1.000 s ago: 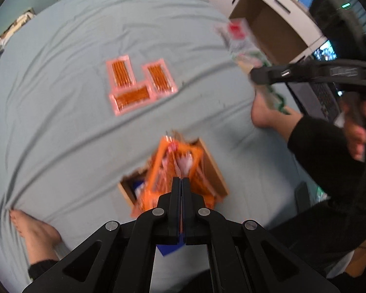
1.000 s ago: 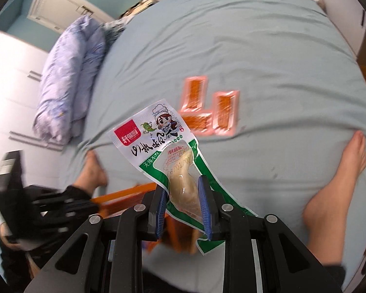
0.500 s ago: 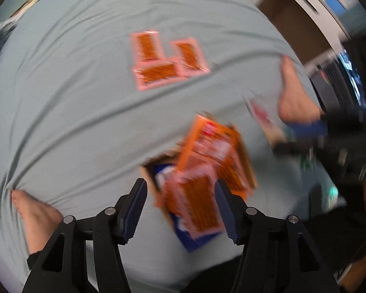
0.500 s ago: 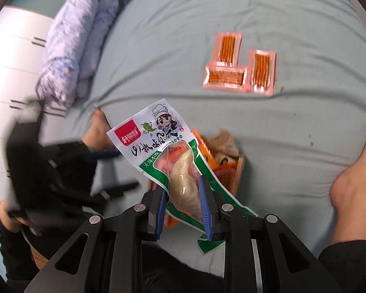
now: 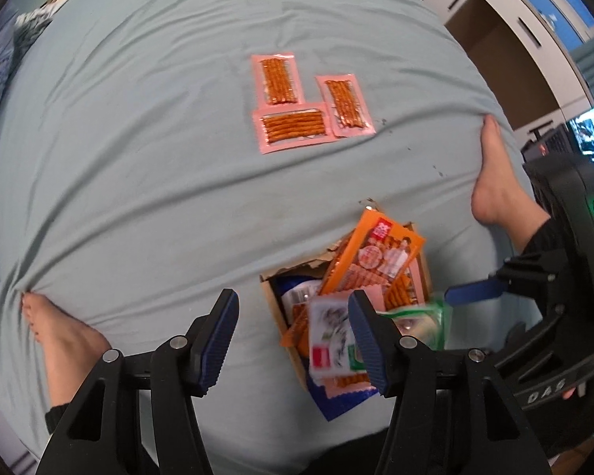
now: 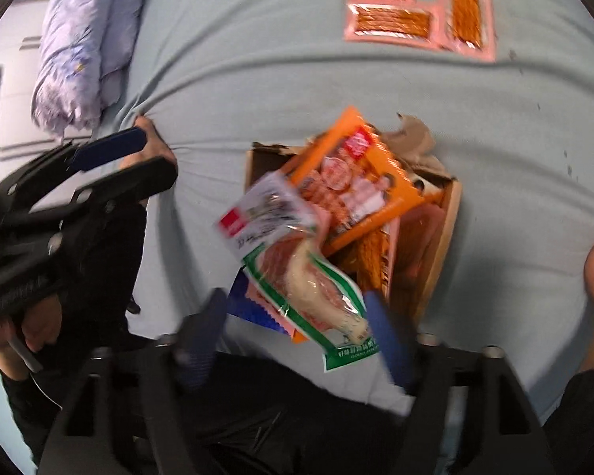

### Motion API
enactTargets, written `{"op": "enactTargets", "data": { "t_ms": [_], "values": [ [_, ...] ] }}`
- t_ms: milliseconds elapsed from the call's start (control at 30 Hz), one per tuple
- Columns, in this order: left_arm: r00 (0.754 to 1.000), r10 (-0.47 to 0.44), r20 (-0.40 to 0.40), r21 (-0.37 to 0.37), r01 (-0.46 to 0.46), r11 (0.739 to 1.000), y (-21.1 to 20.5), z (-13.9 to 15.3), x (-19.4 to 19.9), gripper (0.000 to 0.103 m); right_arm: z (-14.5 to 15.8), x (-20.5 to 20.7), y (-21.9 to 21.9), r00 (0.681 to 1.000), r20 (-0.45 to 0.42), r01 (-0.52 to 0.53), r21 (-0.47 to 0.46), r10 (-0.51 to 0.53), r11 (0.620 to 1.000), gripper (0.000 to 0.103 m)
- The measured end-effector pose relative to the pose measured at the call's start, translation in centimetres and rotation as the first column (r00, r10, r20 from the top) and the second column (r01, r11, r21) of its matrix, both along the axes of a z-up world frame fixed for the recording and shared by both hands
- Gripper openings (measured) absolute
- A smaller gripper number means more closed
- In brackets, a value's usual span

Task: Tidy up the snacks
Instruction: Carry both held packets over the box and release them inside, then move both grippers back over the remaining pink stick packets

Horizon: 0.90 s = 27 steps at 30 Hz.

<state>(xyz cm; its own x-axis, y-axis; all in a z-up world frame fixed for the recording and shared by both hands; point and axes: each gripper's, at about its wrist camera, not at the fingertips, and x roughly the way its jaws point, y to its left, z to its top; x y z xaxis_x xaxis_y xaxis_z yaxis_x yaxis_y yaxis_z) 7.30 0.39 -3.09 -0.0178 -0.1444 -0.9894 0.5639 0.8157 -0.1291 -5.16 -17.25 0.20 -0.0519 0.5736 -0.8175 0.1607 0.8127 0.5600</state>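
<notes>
Beyond the cardboard box (image 5: 275, 297), three pink stick-snack packets (image 5: 291, 126) are laid on the bedsheet (image 5: 138, 158). Both the left gripper (image 5: 293, 326) and right gripper (image 6: 293, 316) are spread open; the green-white pouch (image 6: 297, 273) is seen over the box's near edge, ungripped.

The bedsheet (image 5: 138, 158) ahead of both grippers is plain pale blue-grey. Far ahead on it, three stick-snack packets (image 5: 293, 124) are pink-edged with orange-brown sticks showing through. Close in front of the right gripper (image 6: 297, 336), whose finger pads (image 6: 384, 328) are dark blue, the chicken-foot packet (image 6: 297, 273) is white with a red label, black lettering and a green border. Beyond it the large orange packet (image 6: 352, 186) bears a red square and pale pictures, over the brown cardboard box (image 6: 443, 237). Left of that tool, the bedding roll (image 6: 79, 39) is lilac with a faint floral print.
</notes>
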Motion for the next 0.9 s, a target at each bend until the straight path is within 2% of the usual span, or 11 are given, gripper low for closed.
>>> {"op": "enactTargets", "data": {
  "t_ms": [67,200,367,533,633,733,767,833,900],
  "values": [
    [1.0,-0.006,0.006,0.002,0.006,1.0,-0.4,0.0,0.0,0.057,-0.2,0.3,-0.9,1.0,-0.009,0.028,0.013,-0.028,1.0,0.083],
    [0.999,0.02,0.026,0.005,-0.02,1.0,-0.4,0.3,0.4,0.057,0.6,0.7,-3.4,0.996,0.027,0.088,-0.025,-0.087,0.996,0.083],
    [0.998,0.061,0.03,-0.013,-0.061,0.998,-0.1,0.6,1.1,0.058,0.8,1.4,-7.1,0.985,0.045,0.17,-0.103,-0.166,0.98,0.083],
    [0.996,0.068,0.056,0.015,-0.069,0.998,-0.4,0.2,1.6,0.063,1.1,2.1,-9.7,0.974,0.066,0.225,-0.18,-0.217,0.958,0.083],
    [0.996,0.07,0.059,0.032,-0.072,0.997,-0.7,-0.3,2.0,0.064,1.7,2.3,-9.8,0.973,0.082,0.23,-0.207,-0.217,0.951,0.083],
    [0.994,0.078,0.071,0.038,-0.081,0.996,-1.0,-0.5,2.5,0.07,2.0,2.1,-9.4,0.973,0.093,0.229,-0.251,-0.212,0.94,0.083],
    [0.994,0.078,0.079,0.042,-0.082,0.996,-1.1,-0.5,2.7,0.074,2.3,1.7,-8.9,0.976,0.094,0.215,-0.278,-0.196,0.936,0.083],
    [0.992,0.081,0.102,0.059,-0.087,0.995,-1.5,-0.8,3.1,0.075,2.6,2.2,-8.0,0.987,0.084,0.159,-0.366,-0.138,0.917,0.083],
    [0.991,0.085,0.106,0.072,-0.093,0.993,-1.8,-1.1,3.6,0.075,3.2,3.7,-7.2,0.992,0.085,0.12,-0.524,-0.089,0.843,0.083]
  ]
}}
